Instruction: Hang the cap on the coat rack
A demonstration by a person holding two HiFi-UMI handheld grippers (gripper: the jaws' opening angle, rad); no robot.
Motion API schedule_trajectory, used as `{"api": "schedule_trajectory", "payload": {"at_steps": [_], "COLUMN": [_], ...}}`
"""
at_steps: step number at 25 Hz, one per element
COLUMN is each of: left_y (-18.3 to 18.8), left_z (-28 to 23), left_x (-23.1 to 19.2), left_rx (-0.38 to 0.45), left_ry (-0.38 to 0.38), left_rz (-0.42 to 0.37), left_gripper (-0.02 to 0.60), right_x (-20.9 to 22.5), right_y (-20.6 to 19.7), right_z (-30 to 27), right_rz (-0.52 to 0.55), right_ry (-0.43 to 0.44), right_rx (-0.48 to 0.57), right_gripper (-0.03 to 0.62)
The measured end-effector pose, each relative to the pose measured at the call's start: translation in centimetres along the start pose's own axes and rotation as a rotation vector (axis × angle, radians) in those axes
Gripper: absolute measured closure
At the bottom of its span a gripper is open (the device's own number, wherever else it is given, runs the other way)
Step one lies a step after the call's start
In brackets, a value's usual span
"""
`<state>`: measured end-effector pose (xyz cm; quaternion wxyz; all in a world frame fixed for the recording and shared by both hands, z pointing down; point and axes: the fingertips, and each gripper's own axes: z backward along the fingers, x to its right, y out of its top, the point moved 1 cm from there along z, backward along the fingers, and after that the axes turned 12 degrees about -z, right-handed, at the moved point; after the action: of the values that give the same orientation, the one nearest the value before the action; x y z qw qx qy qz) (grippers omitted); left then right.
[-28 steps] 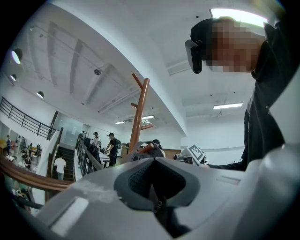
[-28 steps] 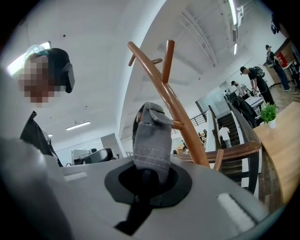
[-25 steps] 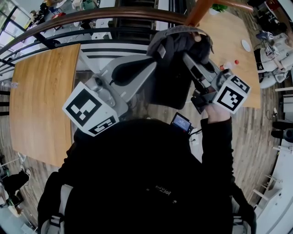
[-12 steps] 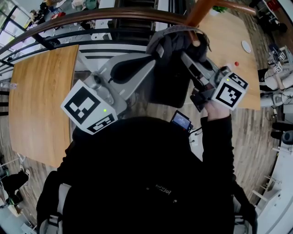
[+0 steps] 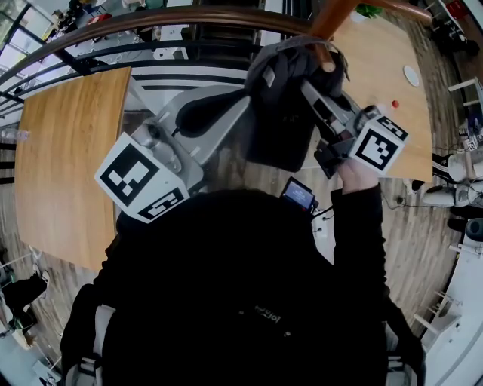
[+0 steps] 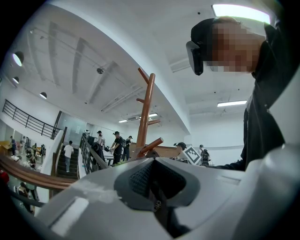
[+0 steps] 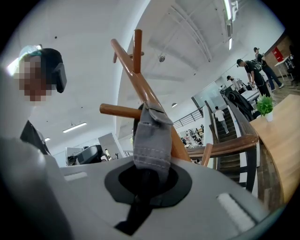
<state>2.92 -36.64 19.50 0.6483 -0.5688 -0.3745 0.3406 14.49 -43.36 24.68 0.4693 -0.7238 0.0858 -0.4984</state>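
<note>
Coat rack, wooden, pegs angled upward. Cap, dark grey, held up against the trunk beside a side peg. Right gripper clamped on the cap's grey fabric. Left gripper level, jaws pressed together, empty, tip just beside the cap.

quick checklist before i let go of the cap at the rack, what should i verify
1. Grip on the cap: ok. The right gripper has its fingers shut on the grey cap.
2. Cap at the coat rack: ok. Its fabric lies against the coat rack trunk.
3. Cap hooked over a peg: cannot tell. In the head view a peg runs into the cap's crown, but what bears the weight is hidden.
4. Left gripper free: ok. The left gripper has its fingers together, with nothing between them.
5. Safe to release: cannot tell until item 3 is settled.
</note>
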Motion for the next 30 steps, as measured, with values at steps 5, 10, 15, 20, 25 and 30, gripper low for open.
{"api": "schedule_trajectory", "payload": {"at_steps": [5,10,15,20,25,30], "left_y": [-0.2,-0.2,-0.6,-1.2,-1.8,-2.6], "left_z": [0.1,0.0,0.2,0.0,0.1,0.8], "left_x": [0.0,0.1,0.6,1.0,0.9,1.3], "left_rx": [-0.009,-0.007,-0.011,-0.024,-0.043,-0.055], "left_ry": [0.008,0.011,0.009,0.006,-0.001,-0.012], "left_rz": [0.014,0.020,0.026,0.038,0.062,0.086], "left_gripper": [0.578,0.578,0.578,0.578,0.578,0.578], "right_x": [0.9,0.9,1.2,1.7,1.9,2.0], "right_y": [-0.3,-0.6,-1.1,-1.2,-1.3,-2.6], "right_z": [0.0,-0.2,-0.1,0.1,-0.1,0.4], "right_rz": [-0.009,-0.024,-0.022,0.005,0.010,0.021], "right_ry": [-0.029,0.002,-0.014,-0.048,-0.073,-0.127], "right_rx": [-0.009,-0.014,-0.014,-0.001,0.016,0.019], "right_gripper": [0.579,0.579,0.579,0.536,0.391,0.351]}}
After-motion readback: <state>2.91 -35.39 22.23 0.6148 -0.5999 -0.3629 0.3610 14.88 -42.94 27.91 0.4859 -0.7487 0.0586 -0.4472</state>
